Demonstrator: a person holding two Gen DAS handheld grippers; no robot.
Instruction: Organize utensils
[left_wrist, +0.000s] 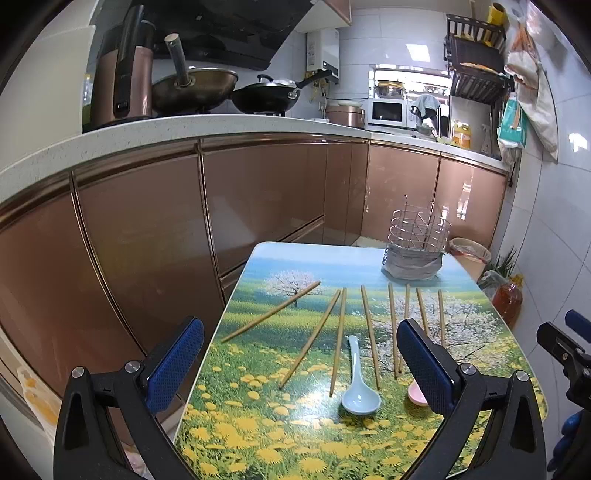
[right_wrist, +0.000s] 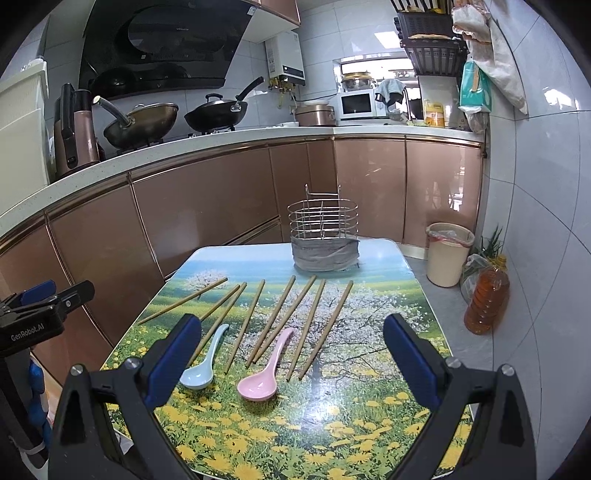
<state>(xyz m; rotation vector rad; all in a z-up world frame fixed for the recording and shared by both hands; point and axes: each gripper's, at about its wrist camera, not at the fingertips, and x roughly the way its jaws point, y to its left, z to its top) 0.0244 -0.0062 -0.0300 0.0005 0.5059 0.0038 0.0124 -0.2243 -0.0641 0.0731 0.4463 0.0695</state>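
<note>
Your left gripper (left_wrist: 301, 363) and right gripper (right_wrist: 291, 360) both hung over the near end of the table (right_wrist: 369, 424), jaws spread wide and empty. Eight chopsticks (right_wrist: 245, 325) lay fanned beside the blue spoon (right_wrist: 201, 367) and pink spoon (right_wrist: 264, 376), short of the wire holder (right_wrist: 323, 236). From your left wrist, a fingertip (left_wrist: 424, 365) hid most of the pink spoon.

both wrist views above the table (left_wrist: 258, 258), facing the counter (right_wrist: 221, 142)
</note>
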